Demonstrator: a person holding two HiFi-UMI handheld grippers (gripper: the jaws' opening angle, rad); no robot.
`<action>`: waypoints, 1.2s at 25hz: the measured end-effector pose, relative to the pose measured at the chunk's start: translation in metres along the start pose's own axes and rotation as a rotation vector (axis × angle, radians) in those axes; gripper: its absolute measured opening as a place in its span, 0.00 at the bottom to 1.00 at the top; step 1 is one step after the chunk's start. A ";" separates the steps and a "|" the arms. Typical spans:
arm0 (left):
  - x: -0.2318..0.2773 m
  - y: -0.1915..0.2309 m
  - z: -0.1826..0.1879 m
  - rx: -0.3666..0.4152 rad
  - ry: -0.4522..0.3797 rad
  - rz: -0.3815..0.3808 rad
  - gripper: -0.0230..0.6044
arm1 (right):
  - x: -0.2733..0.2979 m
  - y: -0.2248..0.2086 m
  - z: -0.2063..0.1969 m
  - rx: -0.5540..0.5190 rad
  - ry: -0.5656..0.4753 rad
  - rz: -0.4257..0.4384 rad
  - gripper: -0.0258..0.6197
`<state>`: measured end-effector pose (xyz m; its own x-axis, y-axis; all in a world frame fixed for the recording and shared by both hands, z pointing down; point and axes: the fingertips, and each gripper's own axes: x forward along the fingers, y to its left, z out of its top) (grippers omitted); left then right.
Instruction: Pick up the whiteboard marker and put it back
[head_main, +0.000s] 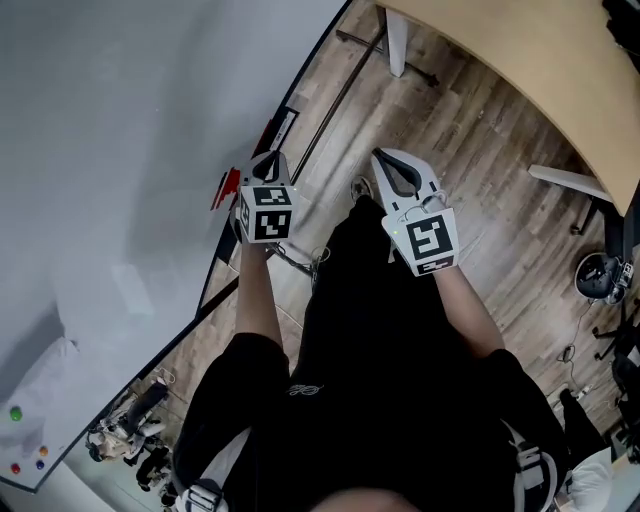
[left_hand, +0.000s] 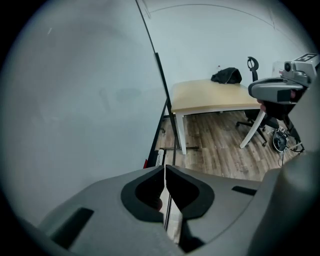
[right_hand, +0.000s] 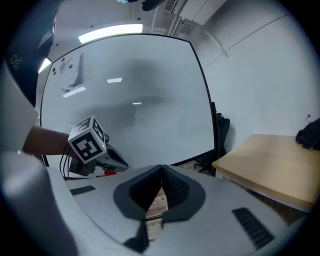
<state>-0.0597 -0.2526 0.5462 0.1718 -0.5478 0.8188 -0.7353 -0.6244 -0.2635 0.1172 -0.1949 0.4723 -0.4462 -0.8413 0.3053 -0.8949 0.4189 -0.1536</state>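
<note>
Forearms reached forward from short black sleeves, both held low over the grey-brown wood-plank floor (head_main: 480, 190). I had the left gripper (head_main: 268, 160) up against the lower edge of the large matte white whiteboard (head_main: 120, 150), its marker cube facing up and its nose pointing along the thin black ledge (head_main: 318, 120) under that edge. In its own view the two smooth grey jaws met at the tips with only a hairline slit between them, and I saw nothing clamped there.

The right gripper (head_main: 388, 162) hung level with it and well apart, out over the floor, angled slightly toward the board. Its ribbed dark pads (right_hand: 175, 187) were pressed together, with nothing between them.

The whiteboard marker (head_main: 284, 127), a slim white barrel with dark print, lay flat on the ledge ahead of the left gripper and clear of its tips. A small red piece (head_main: 224, 188) showed just beside the left gripper, on the board side; I could not tell what it was, nor whether the two touched.

A pale, smooth wooden desk (head_main: 520, 80) with a curved edge and white legs stood beyond.
</note>
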 end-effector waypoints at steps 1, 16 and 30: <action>0.006 0.003 0.000 0.010 0.016 -0.007 0.05 | 0.004 -0.001 -0.001 0.005 0.004 -0.005 0.04; 0.075 0.013 -0.021 0.087 0.234 -0.098 0.16 | 0.020 -0.034 -0.021 0.072 0.035 -0.105 0.04; 0.096 0.009 -0.031 0.128 0.350 -0.145 0.17 | 0.017 -0.038 -0.029 0.100 0.049 -0.146 0.04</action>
<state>-0.0701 -0.2938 0.6387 0.0181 -0.2402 0.9706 -0.6282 -0.7579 -0.1759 0.1438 -0.2150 0.5102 -0.3133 -0.8721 0.3758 -0.9467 0.2555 -0.1962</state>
